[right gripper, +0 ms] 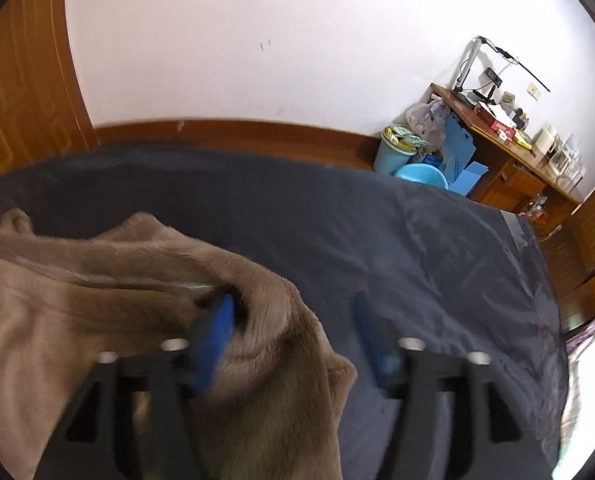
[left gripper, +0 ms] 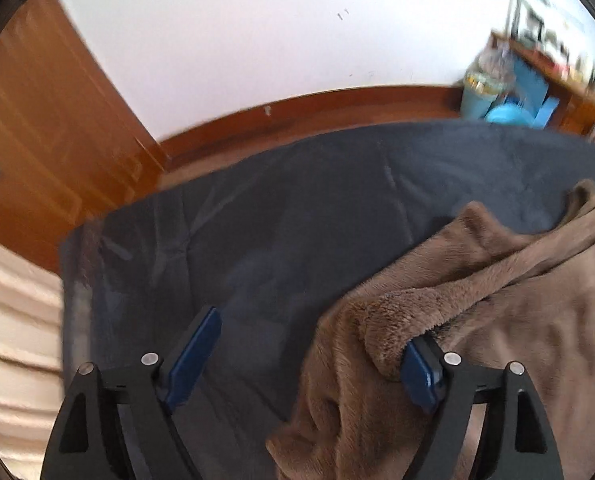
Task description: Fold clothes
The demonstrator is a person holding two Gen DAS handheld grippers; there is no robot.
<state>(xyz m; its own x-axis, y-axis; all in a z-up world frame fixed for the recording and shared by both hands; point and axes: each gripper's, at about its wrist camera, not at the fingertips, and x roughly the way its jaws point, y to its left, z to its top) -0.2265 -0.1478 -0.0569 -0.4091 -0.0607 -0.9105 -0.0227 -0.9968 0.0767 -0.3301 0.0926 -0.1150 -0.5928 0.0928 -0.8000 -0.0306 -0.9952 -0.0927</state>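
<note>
We see both grippers, left (left gripper: 311,360) and right (right gripper: 297,338), with fingers apart; brown fleece garment (left gripper: 497,320) drapes one finger of each, over the dark-covered table (left gripper: 297,184).

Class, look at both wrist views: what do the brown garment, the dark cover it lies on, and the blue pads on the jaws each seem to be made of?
Brown garment: seems a soft fleece or plush; short fuzzy nap, matte sheen along folds.
Dark cover: looks like smooth woven or brushed cloth, matte, with shallow creases; exact fibre unclear.
Blue pads: probably rubber or plastic; flat, smooth, even colour, set on black rigid jaws.
</note>
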